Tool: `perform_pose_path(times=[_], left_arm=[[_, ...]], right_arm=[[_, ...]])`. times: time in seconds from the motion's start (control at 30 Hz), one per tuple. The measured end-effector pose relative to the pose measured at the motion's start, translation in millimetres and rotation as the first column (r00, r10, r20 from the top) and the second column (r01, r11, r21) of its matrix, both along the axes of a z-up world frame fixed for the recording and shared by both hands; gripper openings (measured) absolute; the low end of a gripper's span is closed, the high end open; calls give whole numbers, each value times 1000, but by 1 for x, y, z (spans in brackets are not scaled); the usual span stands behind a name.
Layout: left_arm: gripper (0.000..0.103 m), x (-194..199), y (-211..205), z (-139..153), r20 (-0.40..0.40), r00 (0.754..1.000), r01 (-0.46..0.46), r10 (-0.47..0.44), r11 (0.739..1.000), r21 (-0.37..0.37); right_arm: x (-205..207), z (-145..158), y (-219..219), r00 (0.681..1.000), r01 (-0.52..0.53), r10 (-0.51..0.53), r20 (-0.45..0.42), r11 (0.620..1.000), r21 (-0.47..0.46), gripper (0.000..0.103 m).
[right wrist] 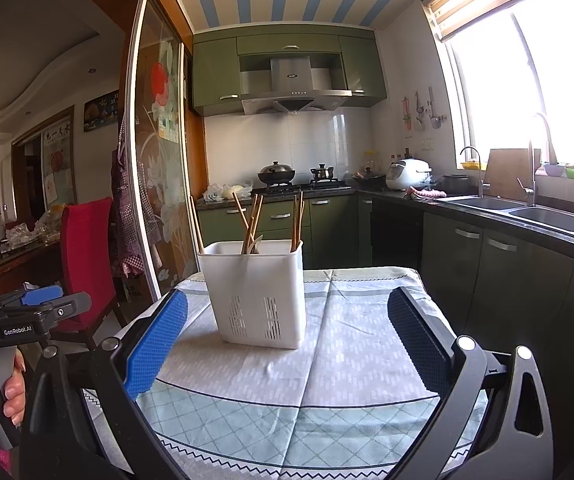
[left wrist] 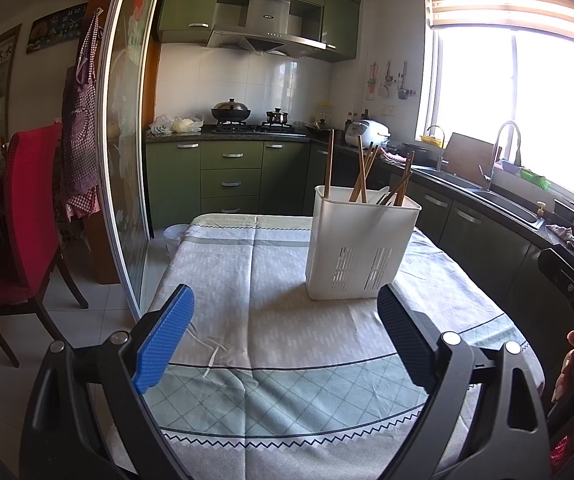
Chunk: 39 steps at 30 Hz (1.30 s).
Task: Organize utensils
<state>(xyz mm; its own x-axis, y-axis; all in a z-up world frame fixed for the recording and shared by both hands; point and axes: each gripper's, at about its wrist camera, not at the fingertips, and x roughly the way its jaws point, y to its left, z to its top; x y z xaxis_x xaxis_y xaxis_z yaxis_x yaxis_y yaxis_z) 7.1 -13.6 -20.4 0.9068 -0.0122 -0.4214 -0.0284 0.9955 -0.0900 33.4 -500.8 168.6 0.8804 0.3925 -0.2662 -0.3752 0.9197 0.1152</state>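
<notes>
A white plastic utensil holder (left wrist: 361, 248) (right wrist: 255, 292) stands upright on the cloth-covered table (left wrist: 271, 312) (right wrist: 359, 344). Several wooden chopsticks (left wrist: 361, 168) (right wrist: 249, 220) and a pale spoon (left wrist: 381, 195) stick out of its top. My left gripper (left wrist: 285, 312) is open, held above the near half of the table, with the holder just beyond its right finger. My right gripper (right wrist: 287, 320) is open too, nothing between its blue pads (right wrist: 155, 348); the holder sits ahead, left of centre. The left gripper's body (right wrist: 27, 316) and the hand holding it show at that view's left edge.
A red chair (left wrist: 27, 220) (right wrist: 87, 264) and a sliding glass door (left wrist: 127, 152) stand left of the table. Green cabinets, a stove with a wok (left wrist: 231, 112) and a sink counter (right wrist: 527, 208) run along the back and right. A white bin (left wrist: 173, 236) sits on the floor.
</notes>
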Motion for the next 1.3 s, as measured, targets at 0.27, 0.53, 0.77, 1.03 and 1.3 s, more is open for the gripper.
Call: perform_pose_path(times=[0.27,0.53,0.77,1.03,1.3], left_arm=[[90,-2,0,1,1,1000,-1,1,1000,-1],[95,-5,-8,8,13,1000,-19,18,997,70],[95,1,-6,6,-19,1000,5,-5,999,36],[96,-2,3,10,7,1000,-2,2,1000,-12],[96,-6,12,12,34,999,1,1,998,-65]], right_arm=[[0,0,0,1000,-4,4,-4,1000,-2,98],[0,-1,1,1000,-6,6,-7,1000,-3,98],[0,-2,1,1000,-6,6,-10,1000,-5,98],[2,-3,2,1000,-8,8,-20,1000,-8,98],[3,-4,3,1000,-6,6,-25,1000,-11,98]])
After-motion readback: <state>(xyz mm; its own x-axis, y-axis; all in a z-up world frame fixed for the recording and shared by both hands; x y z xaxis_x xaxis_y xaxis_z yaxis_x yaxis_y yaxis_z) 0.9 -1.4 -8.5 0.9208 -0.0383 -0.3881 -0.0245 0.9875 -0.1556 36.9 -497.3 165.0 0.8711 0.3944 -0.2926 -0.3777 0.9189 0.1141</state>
